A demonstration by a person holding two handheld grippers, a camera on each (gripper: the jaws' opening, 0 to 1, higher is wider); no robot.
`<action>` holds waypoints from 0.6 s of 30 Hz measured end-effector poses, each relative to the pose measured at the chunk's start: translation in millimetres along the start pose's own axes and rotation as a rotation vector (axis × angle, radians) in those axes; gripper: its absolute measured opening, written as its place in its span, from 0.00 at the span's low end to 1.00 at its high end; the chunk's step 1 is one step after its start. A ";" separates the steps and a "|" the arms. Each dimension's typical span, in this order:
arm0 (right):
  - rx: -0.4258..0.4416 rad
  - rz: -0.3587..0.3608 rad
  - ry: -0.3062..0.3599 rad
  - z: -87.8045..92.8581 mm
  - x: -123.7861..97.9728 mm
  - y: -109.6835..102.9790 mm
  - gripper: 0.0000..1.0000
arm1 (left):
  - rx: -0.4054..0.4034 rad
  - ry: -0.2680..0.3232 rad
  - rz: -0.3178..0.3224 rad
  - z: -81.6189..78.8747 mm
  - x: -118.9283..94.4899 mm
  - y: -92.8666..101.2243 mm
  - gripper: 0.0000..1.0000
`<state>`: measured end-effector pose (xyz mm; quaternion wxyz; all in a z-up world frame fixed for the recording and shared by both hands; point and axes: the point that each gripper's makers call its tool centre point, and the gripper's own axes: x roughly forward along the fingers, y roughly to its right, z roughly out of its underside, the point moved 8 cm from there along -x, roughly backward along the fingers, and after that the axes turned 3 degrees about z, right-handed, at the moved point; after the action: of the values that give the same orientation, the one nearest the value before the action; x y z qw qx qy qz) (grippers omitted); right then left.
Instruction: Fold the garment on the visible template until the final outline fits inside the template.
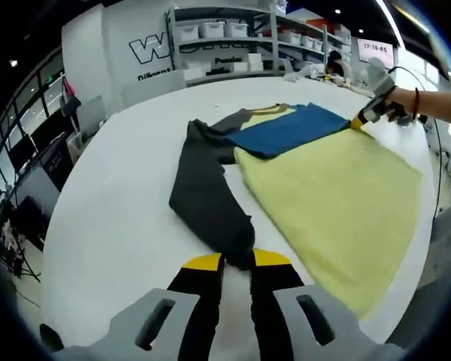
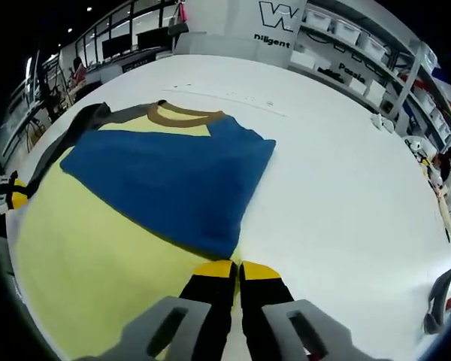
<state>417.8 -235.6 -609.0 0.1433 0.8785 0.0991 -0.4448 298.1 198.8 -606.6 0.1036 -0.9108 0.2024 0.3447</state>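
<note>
Yellow cotton-like shirt with a brown neckband, 1 dark grey sleeve and 1 blue sleeve point(image 1: 338, 199) lies spread on the wide white bench point(image 1: 113, 226). No marked template outline can be made out on the bench surface.

In the left gripper view, the left hand-held gripper point(image 1: 237, 261) has its yellow-tipped jaws closed together on the cuff end of the dark grey sleeve point(image 1: 207, 188), which stretches away from the jaws toward the shirt's shoulder. Across the shirt, the right hand-held gripper point(image 1: 361, 119) shows at the far edge of the blue sleeve point(image 1: 289, 128), held by a person's hand point(image 1: 406, 105).

In the right gripper view, the right hand-held gripper point(image 2: 235, 269) has its jaws together at the cuff corner of the blue sleeve, which is folded over the yellow body; whether cloth sits between the tips is hard to tell, though the corner meets them.

Risks from here, as a judgement: pulling the grey sleeve across too fast could drag the whole shirt and shift the blue fold. A shallow pinch on the cuff could slip mid-fold and leave the sleeve bunched, widening the outline.
</note>
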 end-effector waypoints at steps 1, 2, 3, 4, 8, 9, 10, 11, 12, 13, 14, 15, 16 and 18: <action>0.001 0.000 0.000 -0.1 -0.1 0.0 0.00 | 0.003 0.003 -0.001 -0.5 -0.4 -0.3 0.09; 0.005 -0.001 0.000 -0.1 -0.1 0.1 0.00 | 0.003 0.004 0.001 -0.8 -1.3 -0.3 0.08; 0.007 -0.001 0.001 -0.2 0.0 0.3 0.00 | 0.000 0.009 0.002 -1.6 -3.2 -1.1 0.07; 0.008 -0.002 0.001 -0.2 0.0 0.4 0.00 | 0.000 0.011 0.005 -2.0 -3.9 -1.4 0.06; 0.011 -0.003 0.001 -0.2 -0.2 0.0 0.00 | -0.023 0.042 0.006 -9.2 -14.7 -10.0 0.06; 0.011 -0.002 0.001 -0.2 -0.4 -0.3 0.00 | -0.044 0.053 0.005 -12.3 -18.8 -14.6 0.06; 0.009 -0.002 0.000 -0.3 -0.5 -0.5 0.00 | -0.049 0.051 0.016 -13.7 -21.3 -17.3 0.06; 0.008 -0.002 0.001 -0.2 -0.5 -0.5 0.00 | -0.061 0.041 0.027 -14.6 -23.4 -19.8 0.06; 0.005 -0.001 0.002 -0.3 -0.4 -0.4 0.00 | -0.065 0.042 0.012 -16.4 -26.0 -26.2 0.05; 0.005 0.000 0.003 -0.2 -0.6 -0.5 0.00 | -0.061 0.038 0.010 -17.6 -28.1 -29.9 0.05; 0.005 0.000 0.004 -0.2 -0.7 -0.7 0.00 | -0.064 0.031 0.012 -18.7 -30.5 -33.0 0.05; 0.007 0.002 0.005 -0.2 -0.6 -0.6 0.00 | -0.084 0.041 0.000 -21.1 -34.5 -39.0 0.05; 0.008 0.002 0.005 -0.2 -0.6 -0.6 0.00 | -0.090 0.052 -0.001 -23.2 -36.8 -43.6 0.05; 0.012 0.002 0.005 -0.3 -0.2 0.1 0.00 | -0.126 0.045 -0.006 -26.8 -42.2 -56.1 0.05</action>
<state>417.9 -235.6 -608.6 0.1384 0.8805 0.0959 -0.4432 309.8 252.8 -555.7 0.0427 -0.9236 0.1798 0.3359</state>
